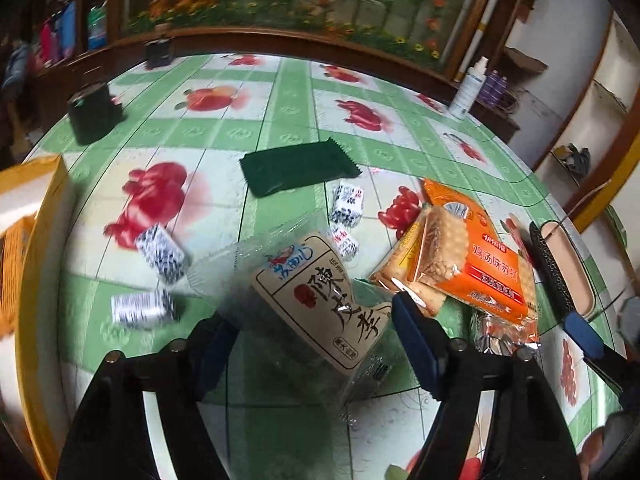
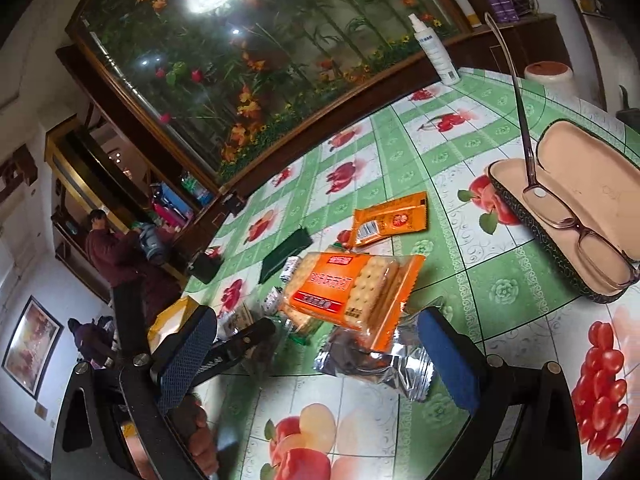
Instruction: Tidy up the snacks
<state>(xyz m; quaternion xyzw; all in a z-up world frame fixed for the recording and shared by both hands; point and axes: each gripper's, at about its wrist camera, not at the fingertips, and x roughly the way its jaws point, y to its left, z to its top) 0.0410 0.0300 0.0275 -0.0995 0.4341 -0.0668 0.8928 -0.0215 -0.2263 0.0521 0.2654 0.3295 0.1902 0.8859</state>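
In the left wrist view my left gripper (image 1: pixel 312 320) is open, its blue fingers on either side of a clear plum snack bag with a beige label (image 1: pixel 324 300). Several small black-and-white candies (image 1: pixel 160 254) lie around it, and a dark green packet (image 1: pixel 296 168) lies beyond. Orange cracker packs (image 1: pixel 472 264) sit to the right. In the right wrist view my right gripper (image 2: pixel 320 344) is open around the silver end of an orange cracker pack (image 2: pixel 352 288). A flat orange packet (image 2: pixel 388 218) lies further off.
An open glasses case with glasses (image 2: pixel 576 208) lies at the right of the table. A yellow box (image 1: pixel 32 208) stands at the left edge. A black box (image 1: pixel 90 114) and a white spray bottle (image 1: pixel 466 92) stand at the far side. A person stands in the background.
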